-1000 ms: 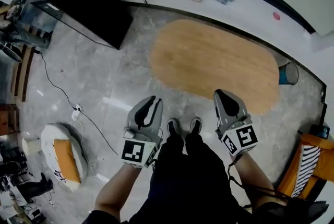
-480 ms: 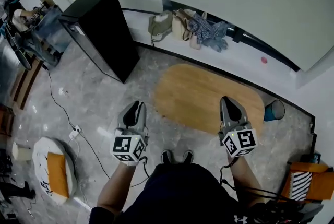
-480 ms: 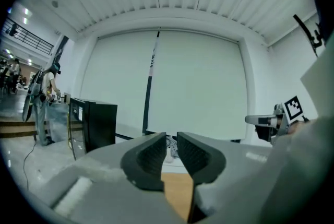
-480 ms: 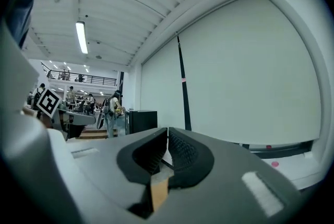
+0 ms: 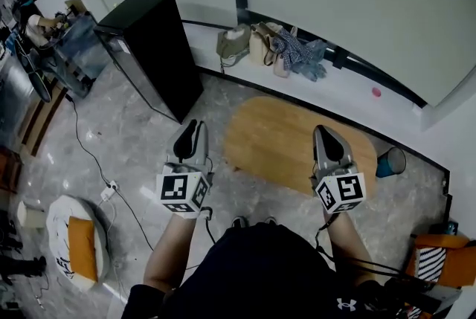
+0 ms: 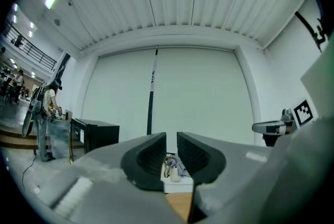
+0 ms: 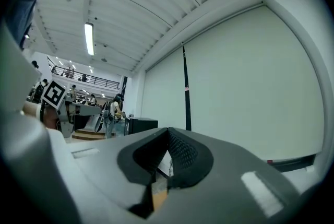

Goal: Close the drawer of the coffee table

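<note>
**Head view, looking steeply down.** The person stands at the near long edge of the oval wooden coffee table (image 5: 297, 143), with their shoes (image 5: 239, 221) just short of it. The drawer cannot be made out from above.

The left gripper (image 5: 190, 130) hangs over the marble floor (image 5: 141, 124) just beside the table's left end. Its jaws are slightly apart, with nothing between them. The right gripper (image 5: 325, 134) hangs above the near right part of the tabletop — jaws pressed together, empty.

Surroundings:
- A black cabinet (image 5: 152, 50) stands to the far left of the table.
- Bags and bundled clothes (image 5: 271, 48) lie on the white ledge (image 5: 349, 91) behind the table.
- A blue container (image 5: 390, 160) sits at the table's right end.
- A round white cushion (image 5: 71, 239) with an orange pad lies on the floor at lower left — a cable (image 5: 82, 146) trails past it.
- An orange chair (image 5: 439, 262) stands at lower right.
</note>
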`<state>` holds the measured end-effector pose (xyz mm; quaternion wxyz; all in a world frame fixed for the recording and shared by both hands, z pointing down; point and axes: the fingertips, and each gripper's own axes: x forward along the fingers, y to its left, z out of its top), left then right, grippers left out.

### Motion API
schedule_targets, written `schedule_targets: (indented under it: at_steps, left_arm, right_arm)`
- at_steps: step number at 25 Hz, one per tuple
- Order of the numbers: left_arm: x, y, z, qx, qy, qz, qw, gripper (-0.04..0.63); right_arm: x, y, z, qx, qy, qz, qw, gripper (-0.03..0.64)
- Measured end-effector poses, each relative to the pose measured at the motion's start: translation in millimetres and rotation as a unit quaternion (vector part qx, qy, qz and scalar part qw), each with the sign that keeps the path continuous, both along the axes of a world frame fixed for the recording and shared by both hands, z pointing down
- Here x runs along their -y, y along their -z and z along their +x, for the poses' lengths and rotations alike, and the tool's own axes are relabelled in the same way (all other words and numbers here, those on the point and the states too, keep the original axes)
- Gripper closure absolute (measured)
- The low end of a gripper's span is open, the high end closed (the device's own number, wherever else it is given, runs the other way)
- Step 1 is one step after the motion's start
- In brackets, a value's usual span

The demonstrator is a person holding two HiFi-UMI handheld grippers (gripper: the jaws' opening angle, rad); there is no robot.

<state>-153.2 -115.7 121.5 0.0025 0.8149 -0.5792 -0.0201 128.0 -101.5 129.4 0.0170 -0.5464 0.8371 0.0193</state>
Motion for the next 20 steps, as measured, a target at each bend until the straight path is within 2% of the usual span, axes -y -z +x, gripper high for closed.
schedule_targets:
  at_steps: [11,20]
  left_arm:
    - [-0.6,-13.4,-20.0,-0.018,0.009,-0.023,0.9995,0.525]
    - [-7.4,-24.7,-26.9,-0.019,0.004,-0.035,0.9992,0.523]
  right_arm:
    - [0.0,-3.5,6.3,-0.011,-0.02,-0.009,1.0,0.618]
    - [-10.6,-9.1,-12.4,-0.014,-0.007,-0.017,1.0,0.618]
